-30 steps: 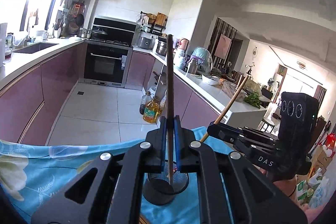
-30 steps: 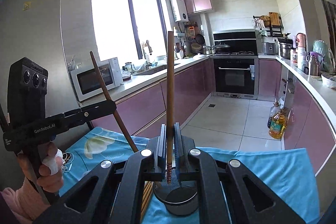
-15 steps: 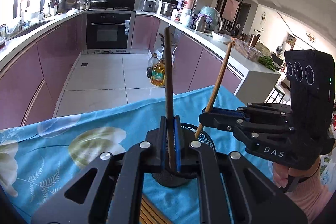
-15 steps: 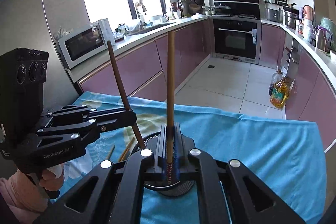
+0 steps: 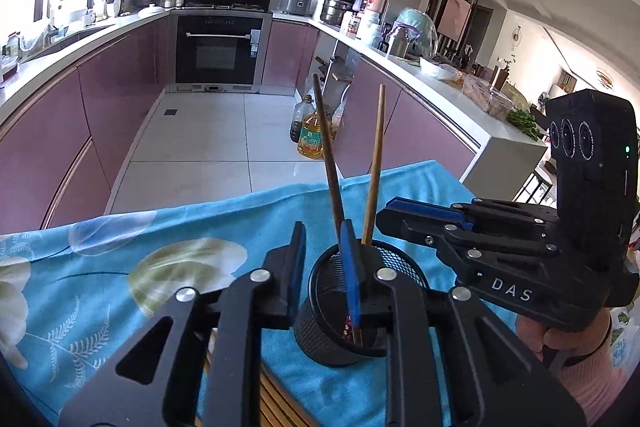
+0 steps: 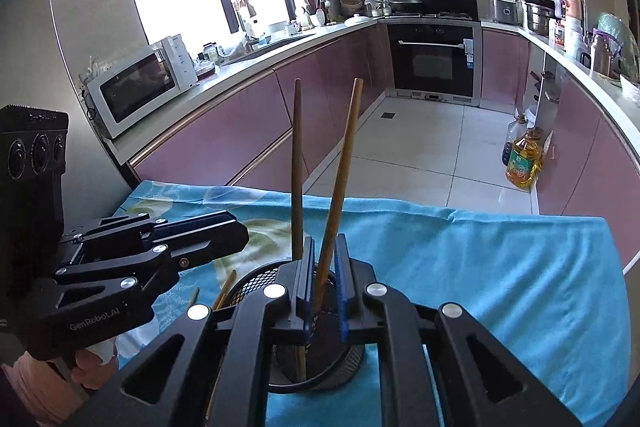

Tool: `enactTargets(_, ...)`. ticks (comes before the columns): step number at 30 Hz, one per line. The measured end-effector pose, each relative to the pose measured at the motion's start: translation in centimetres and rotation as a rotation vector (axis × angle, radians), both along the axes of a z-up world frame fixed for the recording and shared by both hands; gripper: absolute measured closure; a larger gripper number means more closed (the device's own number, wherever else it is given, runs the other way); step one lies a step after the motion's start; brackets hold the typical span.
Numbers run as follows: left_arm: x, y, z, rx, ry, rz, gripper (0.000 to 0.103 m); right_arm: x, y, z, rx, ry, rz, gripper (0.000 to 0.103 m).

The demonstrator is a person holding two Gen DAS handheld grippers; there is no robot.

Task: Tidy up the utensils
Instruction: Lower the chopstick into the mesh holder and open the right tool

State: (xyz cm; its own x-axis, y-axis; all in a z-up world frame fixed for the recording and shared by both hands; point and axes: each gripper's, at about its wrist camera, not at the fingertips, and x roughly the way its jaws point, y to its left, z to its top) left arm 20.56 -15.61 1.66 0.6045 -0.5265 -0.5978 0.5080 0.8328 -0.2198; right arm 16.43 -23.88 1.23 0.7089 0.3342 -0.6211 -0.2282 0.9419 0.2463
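A black mesh cup (image 5: 400, 269) (image 6: 256, 279) stands on the blue flowered cloth (image 5: 120, 267). Two chopsticks stand tilted in it. The dark chopstick (image 5: 326, 155) (image 6: 297, 167) leans on one blue pad of my left gripper (image 5: 323, 231), whose jaws are opening with a clear gap on the other side. The lighter chopstick (image 5: 374, 167) (image 6: 340, 167) rises loosely between the opening jaws of my right gripper (image 6: 324, 241). Both grippers hover right over the cup rim; each shows from the side in the other's view, the left gripper (image 6: 236, 233) and the right gripper (image 5: 394, 213).
More chopsticks (image 6: 226, 285) lie on the cloth left of the cup. The cloth's far edge (image 6: 480, 213) drops to the tiled kitchen floor, where an oil bottle (image 6: 522, 163) stands. A microwave (image 6: 140, 83) sits on the counter behind.
Both grippers sank toward the cup and their jaws parted. The two chopsticks, gripped upright before, have slid down into the cup and lean.
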Motion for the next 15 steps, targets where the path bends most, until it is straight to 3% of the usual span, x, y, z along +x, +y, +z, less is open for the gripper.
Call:
enactTargets(8, -2.0, 2.7, 0.3, 0.006, -0.073, 0.073, 0.052, -2.4, -0.2, 0.9, 0.006, -0.075, -0.013, 0.069)
enactTargets(15, -5.1, 7.1, -1.2, 0.119, -0.109, 0.163, 0.041, -7.5, 1.8, 1.9, -0.003, -0.164, 0.11, 0.063)
